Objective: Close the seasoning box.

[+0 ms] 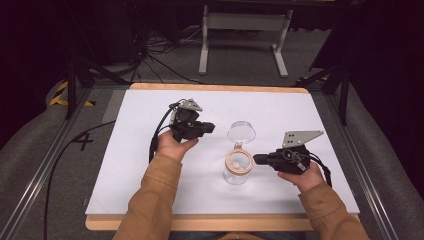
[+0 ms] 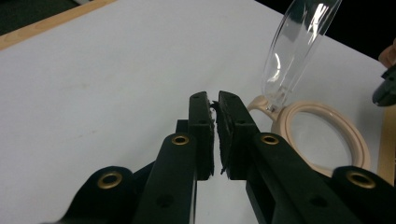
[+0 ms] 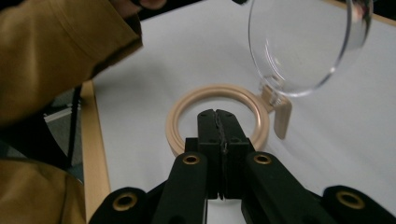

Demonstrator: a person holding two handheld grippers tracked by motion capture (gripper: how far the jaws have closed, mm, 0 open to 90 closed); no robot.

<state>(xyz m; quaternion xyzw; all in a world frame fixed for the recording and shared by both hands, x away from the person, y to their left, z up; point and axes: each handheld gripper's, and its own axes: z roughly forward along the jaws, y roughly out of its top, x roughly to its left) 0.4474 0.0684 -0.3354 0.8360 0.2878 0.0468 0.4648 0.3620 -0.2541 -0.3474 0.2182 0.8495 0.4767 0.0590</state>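
Left gripper [image 1: 209,128]: jaws together, nothing between them, held above the white table [image 1: 150,165] at 10 o'clock from the glass jar [image 1: 238,169]. Right gripper [image 1: 257,159]: jaws pressed together, empty, its tip just beside the jar's beige rim [image 3: 219,119] at 3 o'clock, with no contact that can be confirmed. The jar stands upright near the table's centre. Its clear hinged lid [image 1: 241,132] is swung open, standing up at 12 o'clock from the mouth. Brown sleeve [image 1: 157,195] enters at 6 o'clock.
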